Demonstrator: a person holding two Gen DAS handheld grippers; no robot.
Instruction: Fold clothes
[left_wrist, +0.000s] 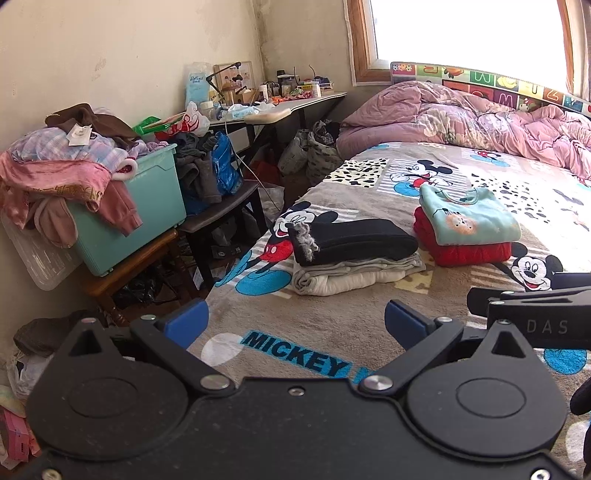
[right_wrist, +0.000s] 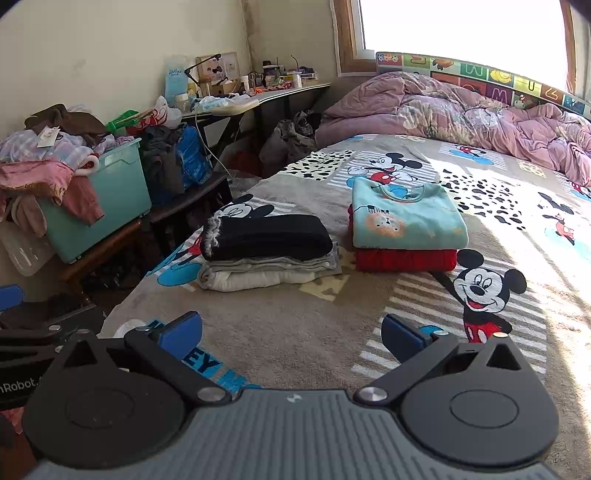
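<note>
1. Left hand-held gripper (left_wrist: 293, 323) and right hand-held gripper (right_wrist: 291, 334) are both hovering low in frame over bare Mickey blanket (right_wrist: 295, 325), fingers spread, carrying nothing.
2. Folded stacks are sitting mid-frame on the bed: black knit (right_wrist: 267, 236) on grey/cream garments (right_wrist: 258, 275); teal sweatshirt (right_wrist: 406, 218) on red sweater (right_wrist: 406, 260).
3. Unfolded clothes are spilling out of the teal bin (left_wrist: 147, 206), left of frame, off the bed.
4. Handling guess: soft, light, limp fabric, sagging and snagging on neighbours. Pinching a hem or shoulder seam on the top pink garment (left_wrist: 55, 177), one gripper per corner, looks best.
</note>
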